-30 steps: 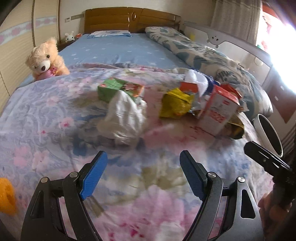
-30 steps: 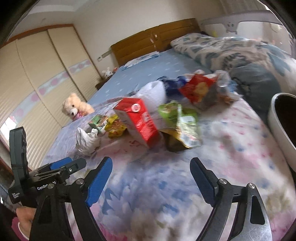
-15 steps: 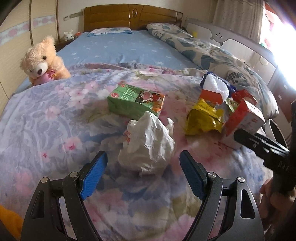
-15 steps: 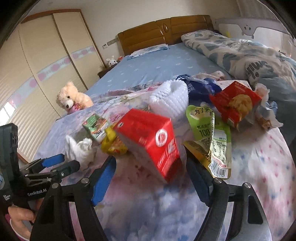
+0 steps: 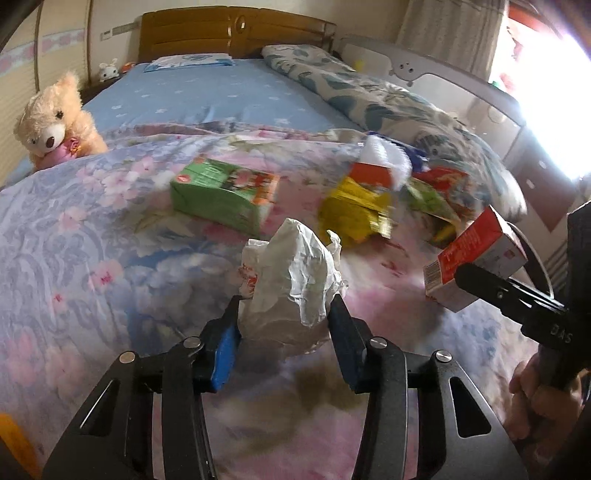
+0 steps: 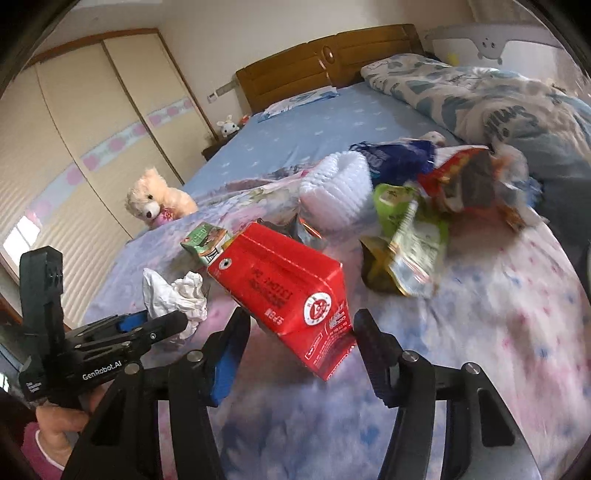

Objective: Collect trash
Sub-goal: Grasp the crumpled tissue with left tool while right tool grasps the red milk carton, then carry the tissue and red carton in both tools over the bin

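Note:
My left gripper (image 5: 282, 325) is shut on a crumpled white paper wad (image 5: 291, 280) on the floral quilt; it also shows in the right wrist view (image 6: 177, 295). My right gripper (image 6: 301, 336) is shut on a red carton (image 6: 288, 295), which is tilted above the quilt; the carton also shows in the left wrist view (image 5: 476, 266). Loose trash lies beyond: a green carton (image 5: 225, 195), a yellow wrapper (image 5: 354, 214), a green pouch (image 6: 410, 229), a red snack bag (image 6: 461, 177), a white foam sleeve (image 6: 336, 188) and a blue bag (image 6: 391, 158).
A teddy bear (image 5: 55, 122) sits at the quilt's left edge. A folded patterned duvet (image 5: 388, 103) lies along the right side of the bed. A wooden headboard (image 5: 236, 33) stands at the back. A dark bin rim (image 5: 535, 258) shows at the right bedside.
Both grippers moved forward and closed. The left one closed on the white paper wad. The right one closed on the red carton and lifted it off the quilt.

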`<state>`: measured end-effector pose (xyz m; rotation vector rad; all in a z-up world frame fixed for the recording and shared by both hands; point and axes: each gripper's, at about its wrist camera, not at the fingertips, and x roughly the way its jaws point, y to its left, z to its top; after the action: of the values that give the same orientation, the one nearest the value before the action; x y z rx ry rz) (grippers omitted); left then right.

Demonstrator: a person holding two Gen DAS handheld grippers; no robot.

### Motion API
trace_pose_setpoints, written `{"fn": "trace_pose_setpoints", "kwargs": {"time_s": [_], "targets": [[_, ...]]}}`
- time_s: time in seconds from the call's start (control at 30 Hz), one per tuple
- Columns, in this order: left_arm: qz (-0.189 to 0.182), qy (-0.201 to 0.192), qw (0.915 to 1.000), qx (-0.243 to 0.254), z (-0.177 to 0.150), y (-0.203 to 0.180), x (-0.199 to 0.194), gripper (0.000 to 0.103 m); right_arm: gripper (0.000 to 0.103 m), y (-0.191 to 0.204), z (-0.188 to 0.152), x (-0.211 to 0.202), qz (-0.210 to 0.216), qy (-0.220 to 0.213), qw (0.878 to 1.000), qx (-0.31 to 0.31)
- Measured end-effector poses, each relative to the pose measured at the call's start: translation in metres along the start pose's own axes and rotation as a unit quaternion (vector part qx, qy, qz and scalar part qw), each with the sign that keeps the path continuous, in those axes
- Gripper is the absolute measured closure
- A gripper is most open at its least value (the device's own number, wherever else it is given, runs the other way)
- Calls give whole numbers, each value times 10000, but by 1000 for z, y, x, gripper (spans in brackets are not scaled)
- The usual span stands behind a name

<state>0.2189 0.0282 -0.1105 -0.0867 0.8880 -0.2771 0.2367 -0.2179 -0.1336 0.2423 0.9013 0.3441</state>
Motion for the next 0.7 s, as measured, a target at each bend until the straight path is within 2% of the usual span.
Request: {"fn": "trace_pose_setpoints", "kwargs": {"time_s": [0.37,0.7], "targets": [[-518,18,9972,548,-13,-71,-12,59,45,-51,-30,-73,-319,-254,9979,499],[-869,118,9908,1030,-21,-129,-10,59,46,-81,-45,-115,-593,-481,9936,829]]}}
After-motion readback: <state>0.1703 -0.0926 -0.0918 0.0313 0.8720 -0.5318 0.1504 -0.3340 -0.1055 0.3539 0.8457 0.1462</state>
